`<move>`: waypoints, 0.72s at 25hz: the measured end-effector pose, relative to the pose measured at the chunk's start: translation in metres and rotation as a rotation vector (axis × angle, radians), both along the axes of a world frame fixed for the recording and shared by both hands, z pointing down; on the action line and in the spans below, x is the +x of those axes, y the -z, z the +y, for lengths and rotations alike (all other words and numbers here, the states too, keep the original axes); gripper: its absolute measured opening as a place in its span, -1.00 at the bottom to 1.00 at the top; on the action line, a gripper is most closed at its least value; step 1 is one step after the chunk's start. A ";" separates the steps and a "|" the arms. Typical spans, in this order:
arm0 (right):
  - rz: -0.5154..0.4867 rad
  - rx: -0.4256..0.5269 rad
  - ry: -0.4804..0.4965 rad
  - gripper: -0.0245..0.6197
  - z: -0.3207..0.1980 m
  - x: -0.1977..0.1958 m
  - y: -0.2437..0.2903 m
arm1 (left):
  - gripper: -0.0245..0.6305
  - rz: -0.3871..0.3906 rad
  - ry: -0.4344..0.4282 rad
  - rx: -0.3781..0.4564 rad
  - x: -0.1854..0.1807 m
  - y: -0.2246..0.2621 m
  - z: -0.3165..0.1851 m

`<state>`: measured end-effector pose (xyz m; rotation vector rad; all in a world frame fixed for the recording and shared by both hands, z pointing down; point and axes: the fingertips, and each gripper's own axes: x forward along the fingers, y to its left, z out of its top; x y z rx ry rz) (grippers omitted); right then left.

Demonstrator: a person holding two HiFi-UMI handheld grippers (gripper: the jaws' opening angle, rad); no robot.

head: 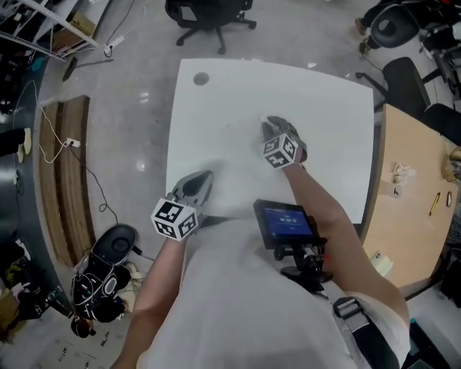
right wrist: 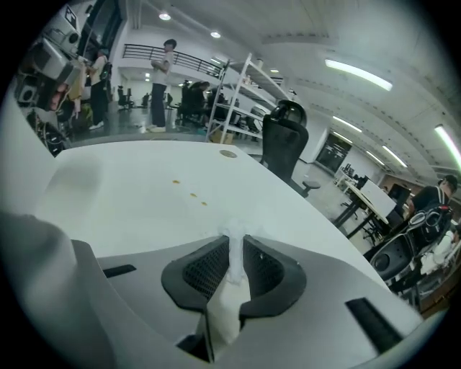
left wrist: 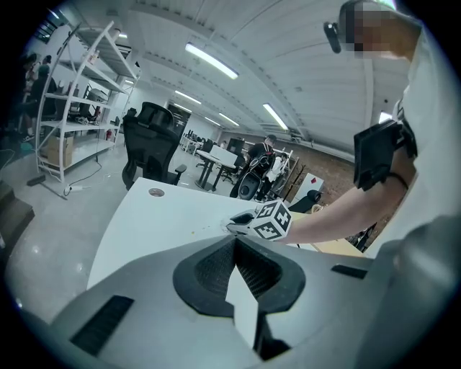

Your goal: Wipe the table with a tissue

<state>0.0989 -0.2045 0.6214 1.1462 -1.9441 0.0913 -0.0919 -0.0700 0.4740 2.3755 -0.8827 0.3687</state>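
Note:
The white table [head: 216,115] lies below me. My right gripper [head: 271,124] is low over its middle, shut on a white tissue [right wrist: 233,254]; the tissue pokes out past the fingertips toward the table in the right gripper view [right wrist: 235,241]. A few small brown spots [right wrist: 191,193] lie on the table just beyond the tissue. My left gripper [head: 204,177] hovers near the table's front left edge, jaws shut with nothing between them [left wrist: 233,241]. In the left gripper view, the right gripper [left wrist: 241,223] shows ahead with its marker cube.
A round cable hole [head: 201,78] sits at the table's far left corner. A black office chair [head: 209,18] stands beyond the far edge. A wooden desk [head: 410,187] adjoins the right side. A black bag [head: 108,277] lies on the floor at the left.

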 end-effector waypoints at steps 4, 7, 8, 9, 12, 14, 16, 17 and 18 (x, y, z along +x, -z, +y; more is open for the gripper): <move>-0.015 -0.028 0.129 -0.73 -0.010 -0.024 0.006 | -0.91 -0.001 0.009 -0.004 -0.004 -0.004 -0.006; -0.019 -0.071 0.205 -0.73 0.003 -0.027 0.000 | -0.91 0.001 0.000 -0.016 0.005 -0.009 0.000; -0.029 -0.088 0.230 -0.73 0.006 -0.030 -0.001 | -0.91 0.001 -0.002 -0.017 0.005 -0.010 0.001; -0.049 -0.112 0.258 -0.73 0.011 -0.035 -0.002 | -0.91 0.000 -0.005 -0.018 0.005 -0.010 0.002; -0.172 -0.200 0.339 -0.73 0.030 -0.047 0.001 | -0.91 0.002 -0.010 -0.024 0.003 -0.011 0.005; -0.275 -0.187 0.295 -0.73 0.027 -0.042 0.011 | -0.91 0.002 -0.006 -0.024 0.002 -0.011 0.005; -0.311 -0.133 0.150 -0.73 0.011 -0.019 0.018 | -0.91 0.003 0.001 -0.024 0.001 -0.012 0.005; -0.296 -0.108 0.079 -0.73 0.002 -0.004 0.019 | -0.91 0.003 0.004 -0.026 0.001 -0.013 0.006; -0.271 -0.085 0.024 -0.73 -0.005 0.008 0.018 | -0.91 0.003 0.007 -0.029 0.001 -0.014 0.007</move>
